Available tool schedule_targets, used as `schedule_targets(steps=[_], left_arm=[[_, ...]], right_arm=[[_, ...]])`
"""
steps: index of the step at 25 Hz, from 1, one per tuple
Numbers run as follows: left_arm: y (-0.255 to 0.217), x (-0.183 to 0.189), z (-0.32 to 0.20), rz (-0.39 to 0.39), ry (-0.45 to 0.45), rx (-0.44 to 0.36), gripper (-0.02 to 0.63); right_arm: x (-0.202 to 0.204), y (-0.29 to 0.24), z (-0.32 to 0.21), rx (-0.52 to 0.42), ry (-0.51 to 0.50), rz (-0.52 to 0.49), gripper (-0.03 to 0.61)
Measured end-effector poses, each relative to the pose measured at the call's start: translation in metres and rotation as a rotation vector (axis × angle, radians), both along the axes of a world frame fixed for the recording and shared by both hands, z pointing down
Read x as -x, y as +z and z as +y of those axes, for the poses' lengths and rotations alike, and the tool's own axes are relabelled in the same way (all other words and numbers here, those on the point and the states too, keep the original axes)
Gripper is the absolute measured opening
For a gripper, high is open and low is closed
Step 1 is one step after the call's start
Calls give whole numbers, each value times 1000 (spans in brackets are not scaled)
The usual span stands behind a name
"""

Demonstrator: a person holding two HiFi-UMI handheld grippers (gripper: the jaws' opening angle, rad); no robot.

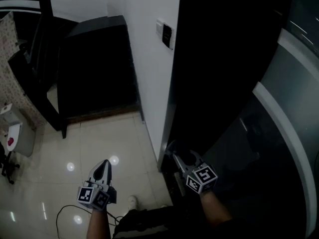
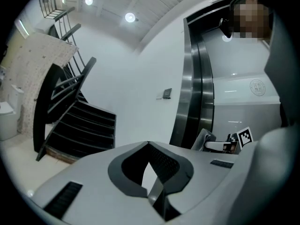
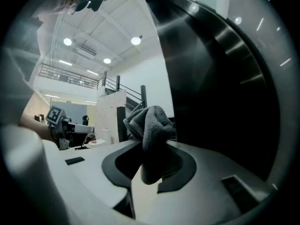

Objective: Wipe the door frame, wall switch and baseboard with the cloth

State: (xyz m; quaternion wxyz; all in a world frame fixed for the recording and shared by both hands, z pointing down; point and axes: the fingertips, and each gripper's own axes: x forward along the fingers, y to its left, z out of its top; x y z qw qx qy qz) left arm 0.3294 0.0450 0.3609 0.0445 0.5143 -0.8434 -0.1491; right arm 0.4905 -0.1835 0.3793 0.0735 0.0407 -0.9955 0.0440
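Fingers of right gripper (image 3: 148, 149) pinched tight on bunched grey cloth (image 3: 149, 122), wad poking out past tips. Fingers of left gripper (image 2: 148, 145) closed together, nothing between, held low over floor tiles (image 1: 99, 138).

- Your right gripper sits low, just beside foot of dark door frame (image 1: 168, 118); frame wipe looks like step in hand.
- Press wad, not tips, onto frame edge.
- Stroke along frame's length, even pressure.
- Wall switch (image 1: 166, 33) well above on white wall (image 1: 147, 59); go light there, don't toggle it.
- Baseboard hard to make out.
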Motion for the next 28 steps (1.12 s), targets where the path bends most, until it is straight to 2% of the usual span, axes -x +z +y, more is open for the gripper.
schedule_targets(steps=[3, 6, 10, 15, 18, 20, 23, 28], left_arm=[[9, 17, 42, 22, -77, -3, -8], [29, 38, 96, 11, -169, -12, -8], [41, 75, 170, -24, -282, -37, -8], [32, 139, 276, -13, -424, -54, -8], [35, 161, 330, -3, -510, -37, -8], [42, 175, 363, 17, -570, -55, -8], [56, 197, 394, 53, -643, -66, -8], [69, 255, 403, 65, -676, -31, -8]], right_arm=[[38, 12, 31, 26, -83, 16, 76], [75, 28, 66, 46, -152, 9, 77], [145, 38, 113, 59, -249, -36, 77], [242, 23, 181, 98, -309, -55, 77], [288, 32, 215, 129, -347, -29, 77], [317, 41, 237, 135, -379, -7, 77], [355, 53, 259, 126, -423, 24, 77], [434, 70, 252, 147, -425, 42, 77]])
